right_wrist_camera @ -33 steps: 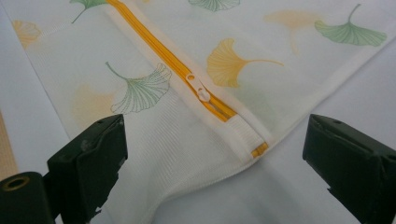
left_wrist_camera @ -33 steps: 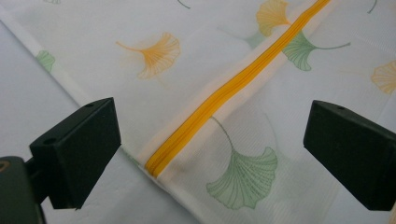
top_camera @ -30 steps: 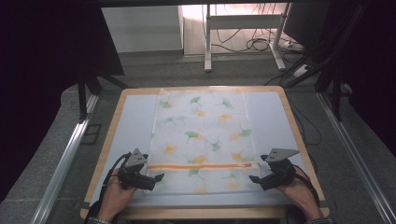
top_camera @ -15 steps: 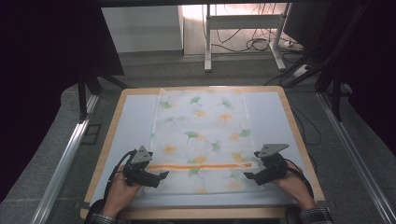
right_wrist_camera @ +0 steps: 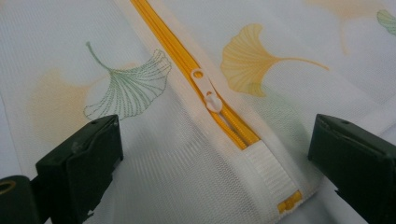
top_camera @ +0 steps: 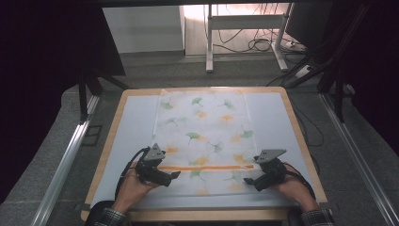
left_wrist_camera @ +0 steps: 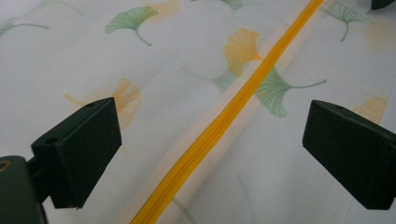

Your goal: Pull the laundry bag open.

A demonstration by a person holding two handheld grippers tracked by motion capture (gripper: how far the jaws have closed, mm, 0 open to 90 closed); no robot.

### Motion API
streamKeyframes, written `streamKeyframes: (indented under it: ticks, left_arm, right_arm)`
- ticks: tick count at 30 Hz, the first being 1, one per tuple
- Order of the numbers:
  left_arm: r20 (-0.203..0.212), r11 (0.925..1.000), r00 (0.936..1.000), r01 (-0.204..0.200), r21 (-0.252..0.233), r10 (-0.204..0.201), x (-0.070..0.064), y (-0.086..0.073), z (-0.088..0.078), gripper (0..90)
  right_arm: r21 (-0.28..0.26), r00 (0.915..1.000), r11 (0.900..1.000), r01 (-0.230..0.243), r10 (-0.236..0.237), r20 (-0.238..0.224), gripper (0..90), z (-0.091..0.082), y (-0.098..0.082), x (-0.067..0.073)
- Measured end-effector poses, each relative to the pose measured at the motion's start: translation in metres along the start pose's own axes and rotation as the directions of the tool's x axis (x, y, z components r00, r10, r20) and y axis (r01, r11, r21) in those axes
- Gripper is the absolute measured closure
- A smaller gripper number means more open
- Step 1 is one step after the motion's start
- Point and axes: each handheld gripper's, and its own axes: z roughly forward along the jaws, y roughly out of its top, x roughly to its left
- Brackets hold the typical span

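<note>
- A lab or test workspace rather than a home: the wood-edged table (top_camera: 301, 141) stands alone on grey carpet (top_camera: 56, 155).
- Metal rails (top_camera: 63, 162) run along the floor on both sides of it.
- Black curtains (top_camera: 42, 56) screen the sides.
- Behind, loose cables (top_camera: 263, 44) lie on the floor under a white desk frame (top_camera: 209, 42).

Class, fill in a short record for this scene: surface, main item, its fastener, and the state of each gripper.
surface: table with a pale top
item: mesh bag, leaf print, lying flat
fastener: orange zip across the bag's near part
zip pull: white, near the zip's right end
left gripper: open, over the zip
right gripper: open, over the zip's end
</note>
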Motion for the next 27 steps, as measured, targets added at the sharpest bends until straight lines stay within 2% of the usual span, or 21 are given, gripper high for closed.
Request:
streamKeyframes:
  ticks: [2, 4, 5, 6, 12, 15, 16, 18, 19, 22, 23, 24, 27]
  left_arm:
    - [0.001, 0.9999, 0.9999, -0.012, 0.008, 0.012, -0.002, 0.003, 0.002, 5.8]
    - [0.032, 0.9998, 0.9994, -0.011, 0.016, 0.011, -0.006, 0.012, 0.009, 8.0]
    - [0.032, 0.9998, 0.9994, -0.011, 0.016, 0.011, -0.006, 0.012, 0.009, 9.3]
    - [0.062, 0.9998, 0.998, -0.016, 0.012, 0.015, -0.009, 0.017, 0.012, 10.4]
    - [0.085, 0.9984, 0.9948, -0.056, 0.001, 0.056, -0.015, 0.032, 0.025, 16.3]
    - [0.094, 0.998, 0.9936, -0.062, -0.009, 0.063, -0.016, 0.038, 0.03, 19.1]
    - [0.124, 0.9976, 0.9898, -0.068, -0.018, 0.069, -0.018, 0.044, 0.034, 23.3]
    - [0.131, 0.9971, 0.9885, -0.073, -0.021, 0.075, -0.019, 0.047, 0.037, 25.6]
    - [0.149, 0.9956, 0.9844, -0.09, -0.024, 0.093, -0.022, 0.053, 0.041, 29.4]
    - [0.16, 0.9945, 0.9817, -0.1, -0.029, 0.104, -0.028, 0.06, 0.048, 34.5]
    - [0.175, 0.9929, 0.9774, -0.116, -0.023, 0.119, -0.031, 0.064, 0.052, 36.3]
    - [0.175, 0.9929, 0.9774, -0.116, -0.023, 0.119, -0.031, 0.064, 0.052, 37.7]
    - [0.189, 0.9903, 0.9722, -0.137, -0.02, 0.139, -0.037, 0.072, 0.062, 40.4]
  right_arm:
    - [-0.003, 1.0, 1.0, -0.003, 0.003, 0.001, 2.6, 0.0, 0.0, 0.001]
    - [-0.004, 1.0, 1.0, -0.002, 0.002, 0.001, 2.6, 0.0, -0.001, 0.001]
    - [-0.004, 1.0, 1.0, -0.002, 0.002, 0.001, 2.6, 0.0, -0.001, 0.001]
    - [-0.008, 1.0, 1.0, -0.002, 0.002, 0.002, 2.5, 0.0, -0.001, 0.001]
    - [-0.012, 1.0, 1.0, -0.001, 0.001, 0.001, 2.5, 0.0, -0.002, 0.001]
    - [-0.012, 1.0, 1.0, -0.002, 0.002, 0.001, 2.6, 0.0, -0.002, 0.001]
    - [-0.012, 1.0, 1.0, -0.006, 0.006, 0.002, 2.9, 0.0, -0.002, 0.001]
    - [-0.013, 1.0, 1.0, -0.007, 0.007, 0.002, 2.9, 0.0, -0.002, 0.001]
    - [-0.013, 1.0, 1.0, -0.008, 0.008, 0.003, 2.9, 0.0, -0.002, 0.001]
    - [-0.014, 1.0, 1.0, -0.008, 0.008, 0.003, 2.9, 0.0, -0.002, 0.001]
    - [-0.014, 1.0, 1.0, -0.008, 0.008, 0.003, 2.9, 0.0, -0.002, 0.001]
    - [-0.014, 1.0, 1.0, -0.009, 0.009, 0.004, 2.9, 0.0, -0.002, 0.001]
    - [-0.014, 1.0, 1.0, -0.008, 0.009, 0.004, 2.9, 0.0, -0.002, 0.001]
